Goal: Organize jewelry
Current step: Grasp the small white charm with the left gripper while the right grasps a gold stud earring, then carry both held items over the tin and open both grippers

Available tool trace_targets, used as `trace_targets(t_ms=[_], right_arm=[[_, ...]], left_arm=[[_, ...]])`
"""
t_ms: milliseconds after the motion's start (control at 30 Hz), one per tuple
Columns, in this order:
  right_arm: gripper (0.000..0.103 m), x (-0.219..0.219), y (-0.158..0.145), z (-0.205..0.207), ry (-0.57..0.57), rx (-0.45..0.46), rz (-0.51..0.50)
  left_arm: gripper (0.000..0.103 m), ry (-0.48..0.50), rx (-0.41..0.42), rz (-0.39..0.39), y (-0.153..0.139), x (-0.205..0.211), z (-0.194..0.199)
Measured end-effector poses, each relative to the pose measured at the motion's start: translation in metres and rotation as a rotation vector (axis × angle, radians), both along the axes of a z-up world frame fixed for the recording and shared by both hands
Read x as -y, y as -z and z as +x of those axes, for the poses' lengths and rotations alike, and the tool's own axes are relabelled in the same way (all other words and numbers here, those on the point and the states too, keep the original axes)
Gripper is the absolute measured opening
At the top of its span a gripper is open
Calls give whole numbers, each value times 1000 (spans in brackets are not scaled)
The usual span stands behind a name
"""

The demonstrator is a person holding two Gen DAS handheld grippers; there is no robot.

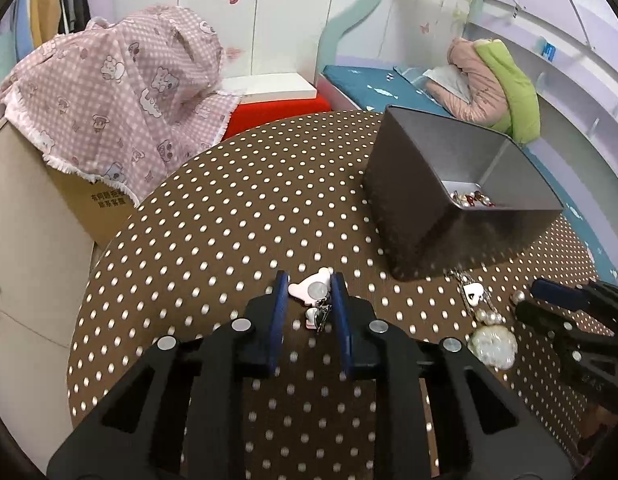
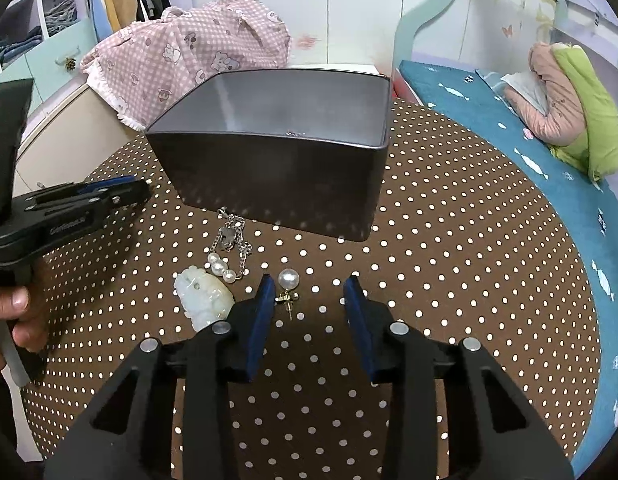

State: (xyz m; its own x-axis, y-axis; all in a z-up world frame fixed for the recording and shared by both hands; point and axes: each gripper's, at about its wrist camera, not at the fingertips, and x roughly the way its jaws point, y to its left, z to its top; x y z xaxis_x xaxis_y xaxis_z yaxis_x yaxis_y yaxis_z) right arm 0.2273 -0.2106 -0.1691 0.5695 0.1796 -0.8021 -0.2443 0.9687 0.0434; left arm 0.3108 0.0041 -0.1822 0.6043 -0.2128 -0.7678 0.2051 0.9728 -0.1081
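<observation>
pearl earring [image 2: 288,285] between right tongs [image 2: 311,285], untouched

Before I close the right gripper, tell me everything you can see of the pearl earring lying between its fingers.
The pearl earring is one round, glossy white pearl on a small gold-coloured fitting with a thin post that points toward the camera. It lies flat on the dotted brown tablecloth, in front of the dark box. It sits inside the right gripper, close beside the left-hand finger, with a wide gap to the other. The pads do not press on it.

Even indoor light; soft shadows; fisheye-bent edges (black vignetted corners).
</observation>
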Motion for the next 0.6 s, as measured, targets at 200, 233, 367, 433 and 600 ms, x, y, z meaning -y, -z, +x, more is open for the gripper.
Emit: trace_targets(t_ms=[200, 233, 367, 433, 600], right_arm=[[33, -17, 4, 3, -51, 31, -49], [25, -19, 4, 3, -65, 33, -53], [10, -19, 4, 1, -77, 24, -56], [10, -13, 2, -2, -69, 24, -22], [10, -1, -18, -9, -58, 55, 50]], left_arm=[[22, 3, 22, -17, -12, -5, -22], [22, 5, 25, -18, -14, -4, -24], [22, 15, 35, -25, -21, -1, -35], [22, 19, 38, -31, -24, 1, -39], [22, 26, 64, -50, -39, 2, -49]])
